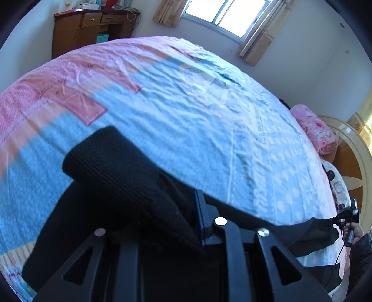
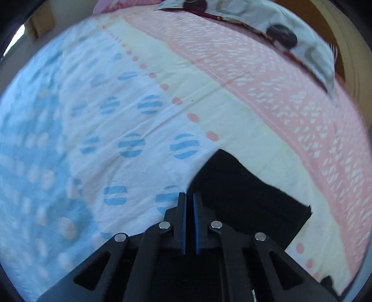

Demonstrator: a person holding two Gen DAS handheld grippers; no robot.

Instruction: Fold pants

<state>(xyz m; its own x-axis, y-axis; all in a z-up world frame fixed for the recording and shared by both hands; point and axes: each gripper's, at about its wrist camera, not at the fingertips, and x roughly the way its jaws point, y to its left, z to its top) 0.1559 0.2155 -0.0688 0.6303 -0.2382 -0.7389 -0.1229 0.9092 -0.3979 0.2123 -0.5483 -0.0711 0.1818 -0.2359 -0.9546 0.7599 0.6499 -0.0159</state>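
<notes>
The black pants [image 1: 121, 185] hang from both grippers above the bed. In the left wrist view my left gripper [image 1: 197, 204] is shut on the pants near a ribbed cuff [image 1: 100, 151], and the cloth drapes over and hides one finger. The pants stretch right to my right gripper [image 1: 346, 218], seen small at the far right edge. In the right wrist view my right gripper [image 2: 189, 197] is shut on a black corner of the pants [image 2: 244, 192], which spreads to the right over the sheet.
The bed sheet [image 1: 186, 116] is patterned pink, blue and white, also in the right wrist view [image 2: 116, 116]. A pink quilt [image 1: 313, 127] and a spotted pillow [image 2: 290, 30] lie at the head end. A wooden desk [image 1: 88, 27] and a window [image 1: 223, 14] stand beyond.
</notes>
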